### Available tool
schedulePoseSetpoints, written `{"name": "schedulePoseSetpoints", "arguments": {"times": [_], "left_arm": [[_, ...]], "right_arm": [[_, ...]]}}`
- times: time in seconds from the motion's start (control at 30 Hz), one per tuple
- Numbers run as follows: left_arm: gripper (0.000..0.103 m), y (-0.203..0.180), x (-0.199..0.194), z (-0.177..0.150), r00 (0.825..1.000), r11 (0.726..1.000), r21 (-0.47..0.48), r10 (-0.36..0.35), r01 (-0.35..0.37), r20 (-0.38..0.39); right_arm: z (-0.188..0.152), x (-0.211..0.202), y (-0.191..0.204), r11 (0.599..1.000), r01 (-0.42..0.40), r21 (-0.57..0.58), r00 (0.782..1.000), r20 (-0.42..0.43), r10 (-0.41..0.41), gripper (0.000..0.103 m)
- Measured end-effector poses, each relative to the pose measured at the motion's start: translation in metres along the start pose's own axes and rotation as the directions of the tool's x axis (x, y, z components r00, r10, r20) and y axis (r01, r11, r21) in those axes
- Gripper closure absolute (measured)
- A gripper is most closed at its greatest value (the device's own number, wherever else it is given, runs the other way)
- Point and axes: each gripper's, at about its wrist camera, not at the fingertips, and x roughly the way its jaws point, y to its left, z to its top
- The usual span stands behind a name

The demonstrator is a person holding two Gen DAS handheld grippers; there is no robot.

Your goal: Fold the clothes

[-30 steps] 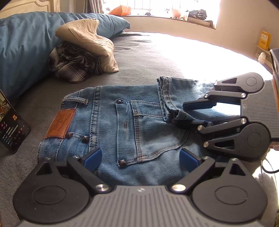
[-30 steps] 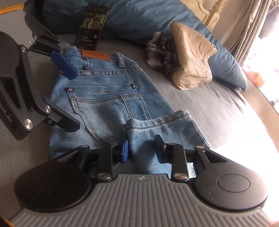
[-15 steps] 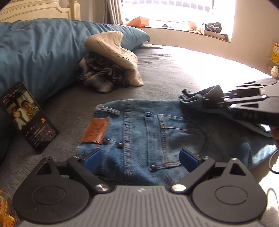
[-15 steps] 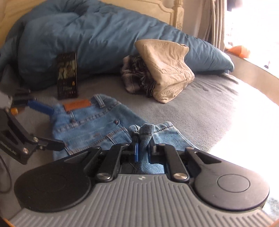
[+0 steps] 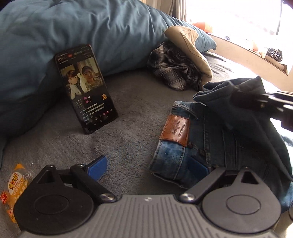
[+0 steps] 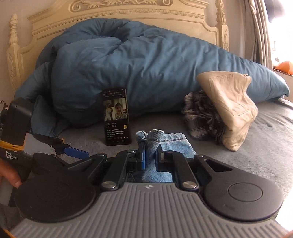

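Blue jeans [image 5: 216, 139] with a brown leather patch [image 5: 175, 129] lie on the grey bed. My right gripper [image 6: 150, 157] is shut on the bunched leg hem [image 6: 154, 136]. In the left wrist view the right gripper [image 5: 263, 105] holds that denim lifted above the waistband. My left gripper [image 5: 147, 167] stands open low over the sheet at the waistband corner. Its right finger [image 5: 198, 167] lies against the denim and its left finger [image 5: 97, 167] is over bare sheet. Nothing sits between its jaws.
A lit phone [image 5: 86, 87] leans on the blue duvet [image 6: 146, 73]. A plaid garment [image 6: 199, 117] under beige trousers [image 6: 232, 106] lies at the back right. An orange snack packet [image 5: 14, 184] lies near left. A carved headboard [image 6: 128, 14] and a bright window are behind.
My right gripper closed on the leg hem, then lifted and carried it over toward the waistband. My left gripper slid left to the waistband corner, still open.
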Motion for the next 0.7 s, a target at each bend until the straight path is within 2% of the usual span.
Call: {"name": "schedulePoseSetpoints", "arguments": {"times": [0.2,0.43,0.53,0.57,0.7], "left_arm": [[0.007,0.015,-0.003,-0.001,1.000,0.999,-0.039,0.011,-0.012,-0.012],[0.007,0.039,-0.002,-0.002,0.999,0.990,-0.134,0.031,-0.037,-0.043],[0.007,0.045,-0.003,-0.004,0.998,0.988,-0.148,0.040,-0.046,-0.042],[0.007,0.046,-0.004,-0.003,0.998,0.987,-0.151,0.041,-0.047,-0.039],[0.007,0.051,-0.007,-0.002,0.999,0.986,-0.161,0.042,-0.044,-0.020]], "right_arm": [[-0.002,0.026,0.028,0.998,-0.047,-0.048,0.999,-0.027,0.045,0.095],[-0.009,0.044,0.042,0.995,-0.040,-0.091,0.999,-0.031,0.037,0.095],[-0.018,0.058,0.047,0.992,-0.042,-0.115,0.996,-0.084,0.033,0.095],[-0.021,0.063,0.048,0.992,-0.057,-0.115,0.992,-0.120,0.043,0.092],[-0.024,0.054,0.049,0.990,-0.086,-0.112,0.991,-0.116,0.073,0.083]]}}
